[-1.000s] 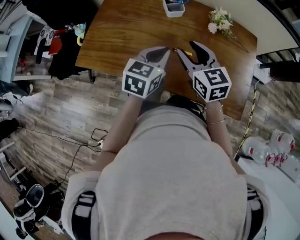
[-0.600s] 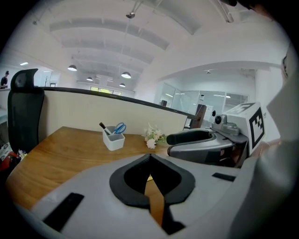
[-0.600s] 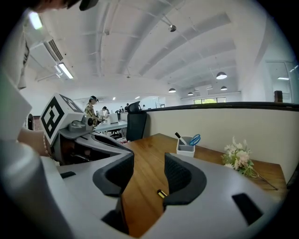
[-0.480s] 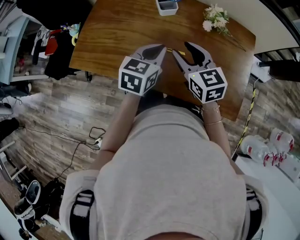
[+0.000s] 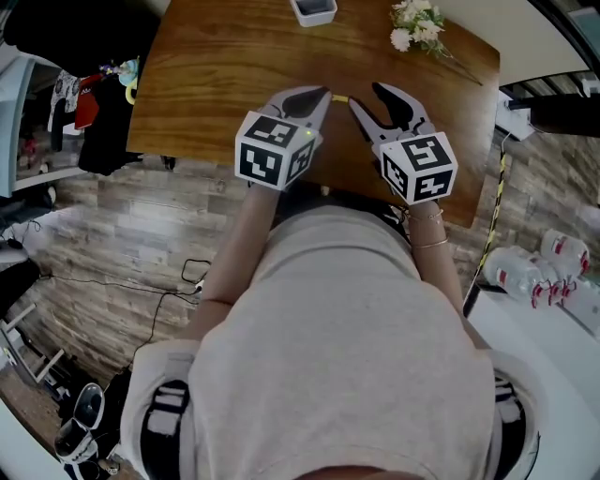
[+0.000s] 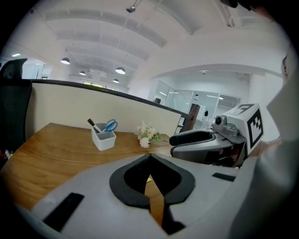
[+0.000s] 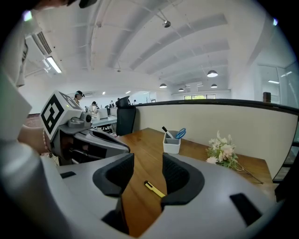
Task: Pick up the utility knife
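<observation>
The utility knife [image 7: 154, 189] is a slim yellow tool lying flat on the wooden table [image 5: 234, 66]. In the head view only its end shows [image 5: 339, 97], between the two grippers near the table's front edge. My right gripper [image 7: 148, 164] is open and hangs above the table, with the knife seen in the gap between its jaws and not touched. The same gripper [image 5: 377, 101] sits just right of the knife from above. My left gripper [image 6: 149, 156] is shut on nothing, its tips [image 5: 324, 96] just left of the knife.
A white pen cup [image 7: 172, 144] with scissors stands at the table's far side, and a small bunch of flowers [image 7: 223, 151] lies at the far right. From above the cup [image 5: 314, 9] and flowers [image 5: 415, 26] are well beyond the grippers. Wood-pattern floor lies below the table's front edge.
The head camera has shifted, so the table sits a little higher and further left. Both grippers stay over the table's front edge on either side of the knife.
</observation>
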